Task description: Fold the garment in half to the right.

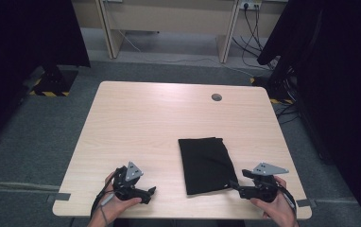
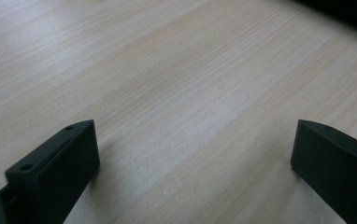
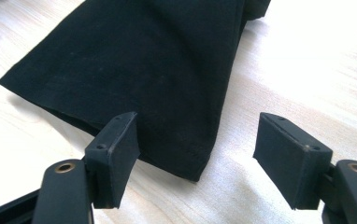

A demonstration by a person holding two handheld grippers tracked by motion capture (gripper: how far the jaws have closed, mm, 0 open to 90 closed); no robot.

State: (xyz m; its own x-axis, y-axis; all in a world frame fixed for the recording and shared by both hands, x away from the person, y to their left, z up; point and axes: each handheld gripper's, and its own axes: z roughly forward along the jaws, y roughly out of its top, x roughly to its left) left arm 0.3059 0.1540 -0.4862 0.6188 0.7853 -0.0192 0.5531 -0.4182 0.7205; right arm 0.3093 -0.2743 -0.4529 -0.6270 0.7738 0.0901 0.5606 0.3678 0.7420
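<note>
Right gripper (image 1: 236,185) sits at the near right corner of the cloth (image 1: 206,164), its jaws spread with nothing pinched; in the right gripper view that corner (image 3: 196,173) lies flat between the two pads, closer to the left one, and neither pad presses on it. Going from big to small: the table (image 1: 136,123) is pale wood with a small round cable port (image 1: 216,97) near its far edge; the cloth, black and folded into a neat rectangle, lies flat right of centre toward the person's side; the left gripper (image 1: 152,190) rests low over bare wood near the front edge, well apart from the cloth, jaws also spread wide and empty, as the left gripper view confirms. My reading is that the fold is finished or between folds, with the right gripper free of the fabric at the corner rather than gripping it. If another fold is wanted, the next move calls for bringing the pads down around that corner's hem and closing on all layers together, while the left gripper comes across to the other near corner (image 1: 188,192).
</note>
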